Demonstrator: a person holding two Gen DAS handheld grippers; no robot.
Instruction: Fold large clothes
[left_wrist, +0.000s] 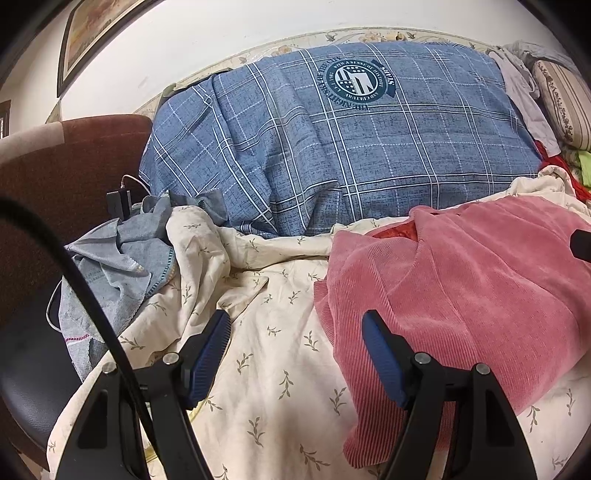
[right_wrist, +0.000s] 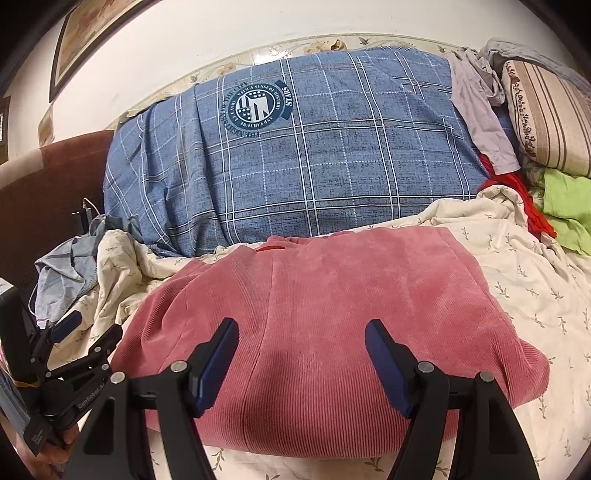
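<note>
A pink corduroy garment (right_wrist: 325, 314) lies folded in a rough rectangle on the cream leaf-print sheet (right_wrist: 524, 295). My right gripper (right_wrist: 301, 345) hovers over its near half, open, with nothing between the blue pads. In the left wrist view the same pink garment (left_wrist: 461, 295) fills the right side. My left gripper (left_wrist: 295, 332) is open above the sheet (left_wrist: 266, 332) at the garment's left edge, its right finger (left_wrist: 380, 354) over the pink cloth. The left gripper (right_wrist: 86, 330) also shows at the lower left of the right wrist view.
A big blue plaid quilt (left_wrist: 332, 147) is piled behind the garment. Crumpled pale-blue cloth (left_wrist: 110, 266) lies at the left by a brown headboard (left_wrist: 55, 177). A striped pillow (right_wrist: 546, 114), green cloth (right_wrist: 565, 206) and red cloth (right_wrist: 517, 192) sit at the right.
</note>
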